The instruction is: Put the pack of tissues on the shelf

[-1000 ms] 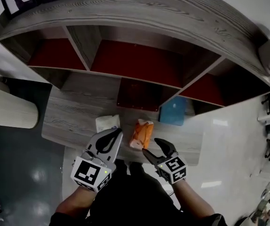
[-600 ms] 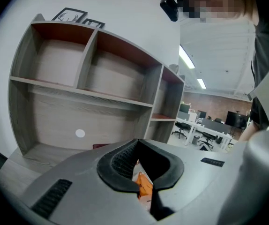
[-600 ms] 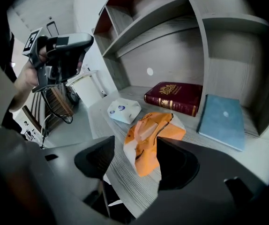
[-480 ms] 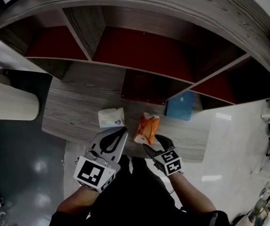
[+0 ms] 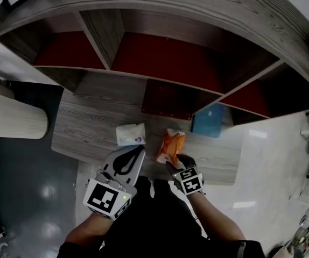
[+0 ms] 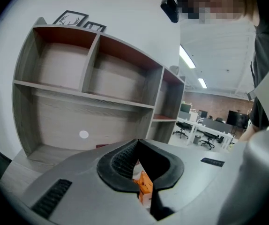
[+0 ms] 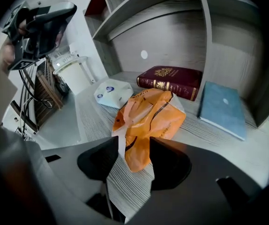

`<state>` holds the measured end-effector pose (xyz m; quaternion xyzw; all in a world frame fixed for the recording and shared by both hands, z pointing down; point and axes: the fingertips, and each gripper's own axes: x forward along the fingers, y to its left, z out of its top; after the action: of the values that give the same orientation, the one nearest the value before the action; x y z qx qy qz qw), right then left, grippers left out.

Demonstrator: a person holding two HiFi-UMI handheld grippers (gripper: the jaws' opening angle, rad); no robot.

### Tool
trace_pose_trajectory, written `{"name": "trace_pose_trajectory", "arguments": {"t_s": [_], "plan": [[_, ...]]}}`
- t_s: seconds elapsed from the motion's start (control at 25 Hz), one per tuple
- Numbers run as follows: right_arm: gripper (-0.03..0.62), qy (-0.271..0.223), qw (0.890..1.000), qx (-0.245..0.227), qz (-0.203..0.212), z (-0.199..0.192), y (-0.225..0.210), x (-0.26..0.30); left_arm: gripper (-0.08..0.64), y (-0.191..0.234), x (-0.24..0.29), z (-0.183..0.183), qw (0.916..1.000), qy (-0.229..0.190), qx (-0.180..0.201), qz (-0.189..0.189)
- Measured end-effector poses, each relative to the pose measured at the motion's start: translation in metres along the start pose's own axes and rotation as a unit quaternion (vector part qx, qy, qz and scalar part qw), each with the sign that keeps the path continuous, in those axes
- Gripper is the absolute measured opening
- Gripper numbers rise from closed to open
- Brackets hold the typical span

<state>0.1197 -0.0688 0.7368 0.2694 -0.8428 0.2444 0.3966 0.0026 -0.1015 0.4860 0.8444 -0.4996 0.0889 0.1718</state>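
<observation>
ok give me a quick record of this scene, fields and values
orange tissue pack: on the wooden surface, near end between the right gripper's jaws
right gripper: jaws closing around the pack, not yet clamped
left gripper: shut, holding nothing
white tissue pack: lying beside the orange one
red book: behind the packs
blue book: beside the red book
shelf: orange pack not yet on it
</observation>
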Motion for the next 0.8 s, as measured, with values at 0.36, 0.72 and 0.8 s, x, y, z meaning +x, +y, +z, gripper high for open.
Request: {"name": "trace_pose_trajectory", "arguments": {"t_s": [0.36, 0.72, 0.8], "plan": [[0.058, -0.002, 1.0, -0.002, -0.021, 0.006, -0.007, -0.012, 0.014, -0.003, -0.007, 0.018, 0.9998, -0.016, 0.011, -0.006], [0.031, -0.042, 0.999, -0.007, -0.029, 0.03, -0.011, -0.056, 0.014, -0.013, -0.012, 0.044, 0.9985, -0.042, 0.031, -0.018], [0.029, -0.057, 0.998, -0.007, -0.033, 0.038, -0.012, -0.071, 0.014, -0.017, -0.013, 0.048, 0.9981, -0.046, 0.035, -0.022]]}}
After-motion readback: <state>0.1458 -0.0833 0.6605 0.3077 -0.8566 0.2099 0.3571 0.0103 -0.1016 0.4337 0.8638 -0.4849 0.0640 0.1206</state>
